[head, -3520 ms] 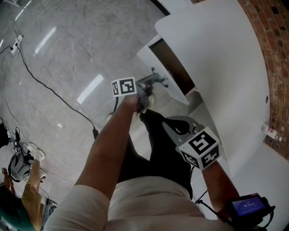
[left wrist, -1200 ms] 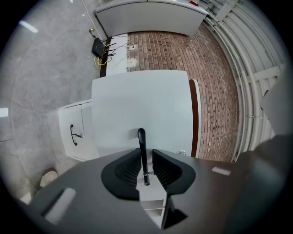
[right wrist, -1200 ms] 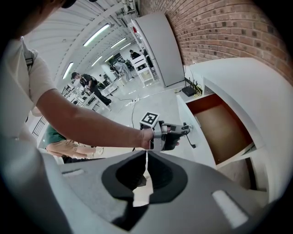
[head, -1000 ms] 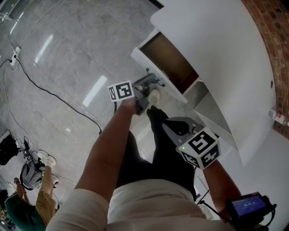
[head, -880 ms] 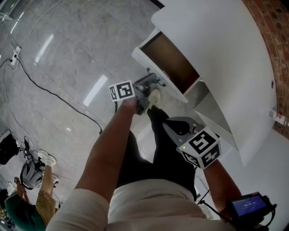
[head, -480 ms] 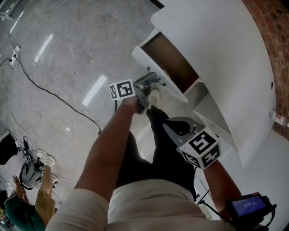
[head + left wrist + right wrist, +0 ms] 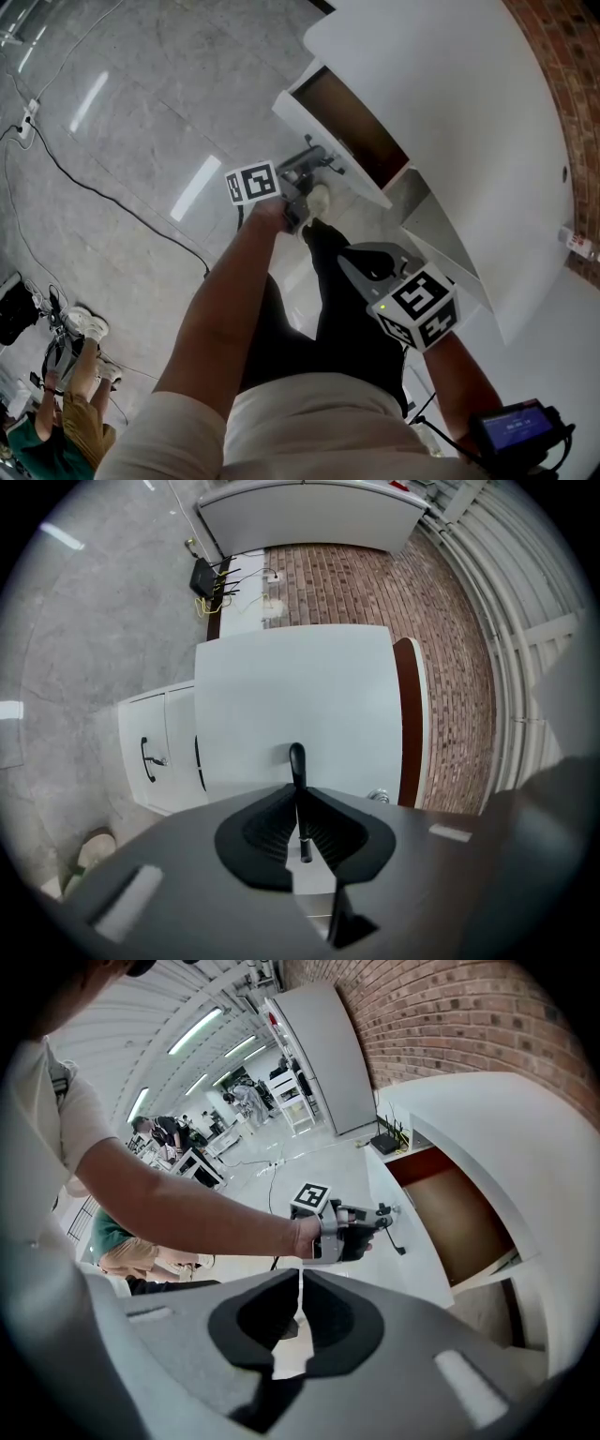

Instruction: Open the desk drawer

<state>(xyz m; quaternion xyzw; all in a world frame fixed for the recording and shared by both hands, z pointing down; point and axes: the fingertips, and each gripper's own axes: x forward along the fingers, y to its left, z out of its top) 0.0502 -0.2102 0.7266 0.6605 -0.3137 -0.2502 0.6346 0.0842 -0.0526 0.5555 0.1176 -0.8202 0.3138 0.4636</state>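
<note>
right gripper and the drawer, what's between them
In the right gripper view, the left gripper, its jaws shut on the drawer handle, and the hand holding it lie between the right gripper and the drawer.

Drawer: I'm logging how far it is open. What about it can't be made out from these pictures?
- Head view: back end of the drawer, hidden under the desk top.
- Head view: the handle, mostly covered by the left tool.
- Left gripper view: the inside, behind the drawer front.

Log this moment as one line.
left gripper: shut on thin black handle | white desk drawer: open, brown inside shows | right gripper: shut, empty
</note>
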